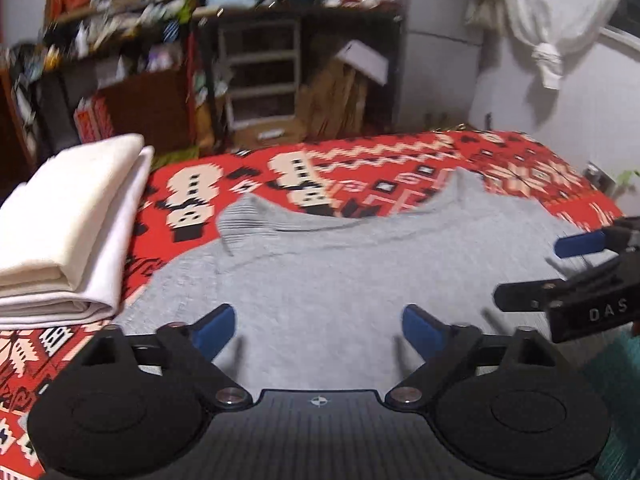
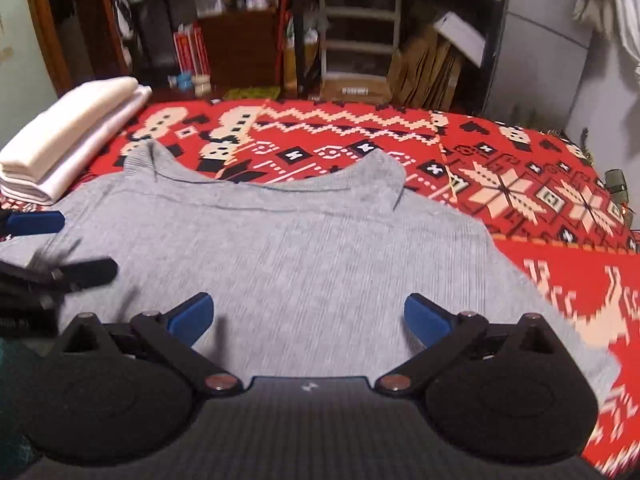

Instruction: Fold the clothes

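1. The folded white stack (image 1: 68, 232) sits left of the grey garment (image 1: 340, 280), apart from the fold area.
2. Your left gripper (image 1: 318, 330) hovers wide over the garment, which is spread on the red patterned blanket (image 2: 520, 184).
3. Your right gripper (image 2: 306, 318) is also wide, holding nothing.

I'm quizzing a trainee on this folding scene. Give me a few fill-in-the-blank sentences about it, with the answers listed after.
1. The garment spread flat under both grippers is ____ in colour.
2. The left gripper and right gripper both have their jaws ____.
3. The white folded stack lies to the ____ of the garment.
4. The patterned blanket is mainly ____.

Answers: grey; open; left; red
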`<move>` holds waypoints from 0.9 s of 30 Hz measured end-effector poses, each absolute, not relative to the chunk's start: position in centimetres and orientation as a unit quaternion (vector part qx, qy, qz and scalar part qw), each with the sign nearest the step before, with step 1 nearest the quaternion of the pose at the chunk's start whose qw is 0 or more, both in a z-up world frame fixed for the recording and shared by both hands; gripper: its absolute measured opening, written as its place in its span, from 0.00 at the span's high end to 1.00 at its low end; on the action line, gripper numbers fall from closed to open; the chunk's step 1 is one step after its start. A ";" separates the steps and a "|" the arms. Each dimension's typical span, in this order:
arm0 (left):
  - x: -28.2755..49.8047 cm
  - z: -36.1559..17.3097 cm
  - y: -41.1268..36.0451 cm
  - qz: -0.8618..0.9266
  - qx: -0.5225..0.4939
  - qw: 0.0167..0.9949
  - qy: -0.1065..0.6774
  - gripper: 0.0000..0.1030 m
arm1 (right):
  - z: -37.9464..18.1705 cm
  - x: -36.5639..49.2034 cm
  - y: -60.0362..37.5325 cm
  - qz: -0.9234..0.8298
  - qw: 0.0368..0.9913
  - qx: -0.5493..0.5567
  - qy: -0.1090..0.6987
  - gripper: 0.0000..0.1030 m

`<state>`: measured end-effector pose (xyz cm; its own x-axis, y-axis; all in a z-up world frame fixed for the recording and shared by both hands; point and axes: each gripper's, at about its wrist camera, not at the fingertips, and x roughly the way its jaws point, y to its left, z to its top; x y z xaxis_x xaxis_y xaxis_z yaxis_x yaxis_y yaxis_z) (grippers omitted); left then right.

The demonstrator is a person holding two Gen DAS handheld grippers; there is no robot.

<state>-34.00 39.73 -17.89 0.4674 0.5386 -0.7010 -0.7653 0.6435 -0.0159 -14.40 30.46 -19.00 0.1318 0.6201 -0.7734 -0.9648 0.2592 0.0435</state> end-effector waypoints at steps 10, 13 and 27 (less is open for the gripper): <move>-34.1 -12.5 46.3 0.384 -0.202 0.815 0.384 0.79 | -12.4 -12.2 35.0 0.541 0.715 -0.223 0.383 0.28; -33.3 -13.6 48.6 0.373 -0.206 0.819 0.386 0.94 | -12.8 -11.1 36.6 0.531 0.721 -0.218 0.388 0.56; -29.3 -18.9 54.7 0.367 -0.235 0.800 0.412 0.96 | -20.0 -5.4 42.3 0.492 0.709 -0.223 0.454 0.76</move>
<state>-29.26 54.69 -18.86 0.3923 0.3932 -0.8316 -0.7808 0.6203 -0.0751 -5.43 42.32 -20.01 0.1037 0.4943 -0.8631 -0.8995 0.4169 0.1306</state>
